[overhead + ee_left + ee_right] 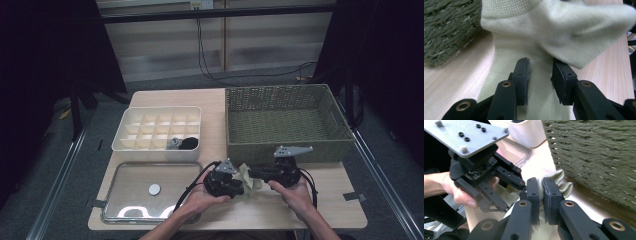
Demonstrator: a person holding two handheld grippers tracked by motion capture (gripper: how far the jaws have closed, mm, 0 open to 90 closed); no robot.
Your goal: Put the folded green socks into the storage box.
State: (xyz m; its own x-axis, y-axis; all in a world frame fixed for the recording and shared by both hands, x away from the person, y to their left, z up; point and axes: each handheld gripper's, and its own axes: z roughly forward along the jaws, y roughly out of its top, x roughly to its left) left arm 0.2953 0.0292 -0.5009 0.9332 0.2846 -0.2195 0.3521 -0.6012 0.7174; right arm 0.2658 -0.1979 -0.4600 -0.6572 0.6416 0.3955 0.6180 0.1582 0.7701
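With the pale green sock (pixel 251 176) lying on the table (pixel 320 200) before the empty woven basket (pixel 285 120), the right tongs (pixel 541 195) pinch its folded cuff, the left tongs (pixel 539 75) stand spread astride its leg, and stowing remains.

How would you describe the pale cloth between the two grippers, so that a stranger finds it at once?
Start at the big woven green basket on the right half of the table. Just before its near wall, the right gripper pinches a sock, while the left gripper straddles it with jaws apart. It is the only soft, pale yellow-green knitted thing there; everything around it is hard or woven.
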